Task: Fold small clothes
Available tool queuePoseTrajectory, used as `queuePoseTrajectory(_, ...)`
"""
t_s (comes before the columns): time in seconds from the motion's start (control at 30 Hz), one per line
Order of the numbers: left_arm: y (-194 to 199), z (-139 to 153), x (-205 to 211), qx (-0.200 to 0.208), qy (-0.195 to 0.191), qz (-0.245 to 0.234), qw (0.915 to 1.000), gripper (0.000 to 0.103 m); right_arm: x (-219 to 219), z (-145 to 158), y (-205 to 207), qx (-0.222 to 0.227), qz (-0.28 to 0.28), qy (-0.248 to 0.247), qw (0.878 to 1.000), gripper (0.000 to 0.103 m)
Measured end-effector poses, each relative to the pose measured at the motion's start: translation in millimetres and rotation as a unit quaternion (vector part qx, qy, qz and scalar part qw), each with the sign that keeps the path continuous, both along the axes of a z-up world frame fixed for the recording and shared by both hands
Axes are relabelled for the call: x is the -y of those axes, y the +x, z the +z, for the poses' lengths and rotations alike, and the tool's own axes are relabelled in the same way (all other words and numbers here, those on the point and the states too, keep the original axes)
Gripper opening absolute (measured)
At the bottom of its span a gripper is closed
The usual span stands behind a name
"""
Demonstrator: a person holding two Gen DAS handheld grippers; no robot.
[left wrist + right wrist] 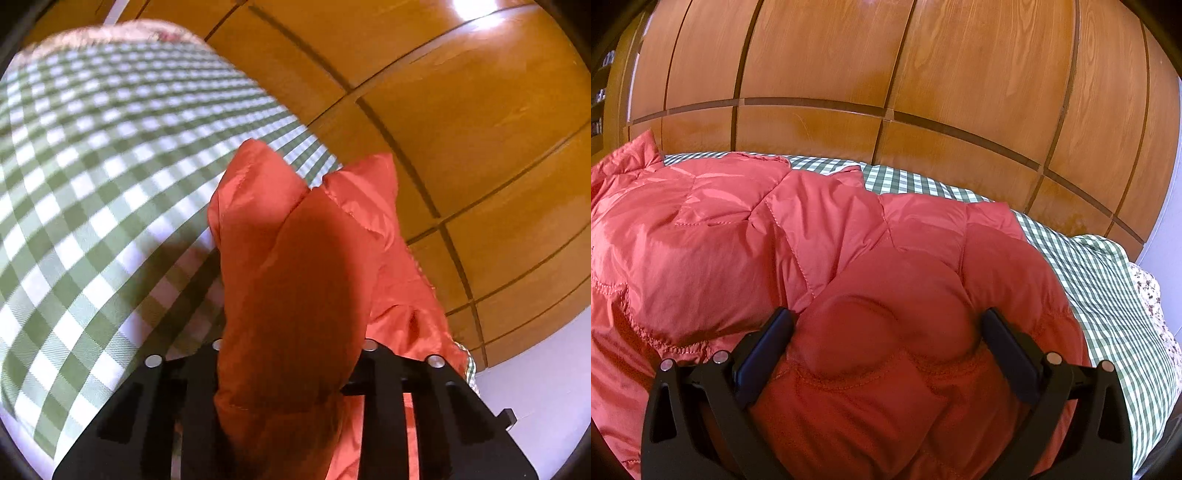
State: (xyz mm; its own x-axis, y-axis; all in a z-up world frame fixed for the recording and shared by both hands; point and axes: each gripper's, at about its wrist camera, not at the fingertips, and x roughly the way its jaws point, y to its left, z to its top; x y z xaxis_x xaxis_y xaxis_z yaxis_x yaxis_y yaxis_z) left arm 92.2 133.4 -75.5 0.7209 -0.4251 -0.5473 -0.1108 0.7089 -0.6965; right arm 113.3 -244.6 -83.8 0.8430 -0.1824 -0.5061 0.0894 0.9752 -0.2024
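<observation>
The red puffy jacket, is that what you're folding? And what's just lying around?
For the job:
red puffy jacket
left gripper, pinching it
right gripper, around a bulge of it

Just there:
green checked cover
wooden cupboard doors

- The quilted jacket [746, 236] lies spread on the checked bed cover [1086, 280], which shows past the jacket's far edge and to its right.
- Behind the bed stands a panelled wooden wardrobe [886, 66], running across the whole far side.
- A fold of the jacket bulges up between the two fingers of the right claw [886, 332], fabric touching both.
- In the left wrist view, a bunched part of the jacket [295, 266] rises out of the left claw [291, 354], lifted above the bed cover [92, 166], which lies to its left.
- The wardrobe [461, 110] is to the right and beyond.
</observation>
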Motion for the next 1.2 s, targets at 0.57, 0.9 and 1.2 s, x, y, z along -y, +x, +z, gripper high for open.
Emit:
queuePoseTrajectory(0.57,-14.9,79.9,31.1,0.104,0.034,-0.040,0.9932,0.026,2.5,10.7,7.4,-0.030,0.000,0.003,1.000,0.101)
queuePoseTrajectory(0.9,-26.1,92.6,40.9,0.113,0.053,-0.046,0.9912,0.026,14.2,65.2,46.2,0.020,-0.007,0.019,1.000,0.101)
queuePoseTrajectory(1.2,-27.4,90.7,41.7,0.110,0.048,-0.045,0.9917,0.026,-1.8,18.9,135.7,-0.096,0.007,0.003,0.995,0.101)
